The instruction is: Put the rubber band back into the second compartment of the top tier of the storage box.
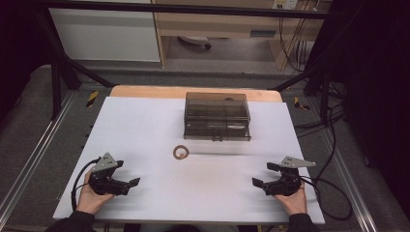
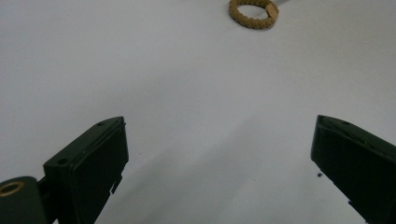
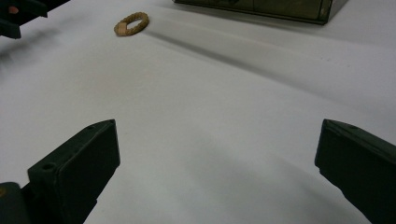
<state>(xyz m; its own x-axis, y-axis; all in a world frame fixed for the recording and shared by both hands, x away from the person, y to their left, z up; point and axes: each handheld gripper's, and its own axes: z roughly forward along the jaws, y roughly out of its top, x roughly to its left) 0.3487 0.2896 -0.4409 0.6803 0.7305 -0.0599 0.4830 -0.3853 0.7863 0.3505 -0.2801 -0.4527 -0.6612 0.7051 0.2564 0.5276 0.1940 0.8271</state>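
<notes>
White board is covering the surface [image 1: 145, 125], with a strip of bare wood showing along its far edge. A person is sitting at the near side, holding a black gripper in each hand. The left gripper [image 1: 126, 175] is resting near the near left corner, its jaws standing wide apart with nothing between them. The right gripper [image 1: 263, 175] is resting near the near right corner, its jaws likewise spread wide and empty. Both are pointing inward, toward each other. A small tan braided ring [image 1: 181, 152] is lying flat near the middle of the surface, well apart from both grippers. Just beyond the ring, a smoky see-through plastic box [image 1: 217, 116] is sitting with its lid closed, towards the far edge.
</notes>
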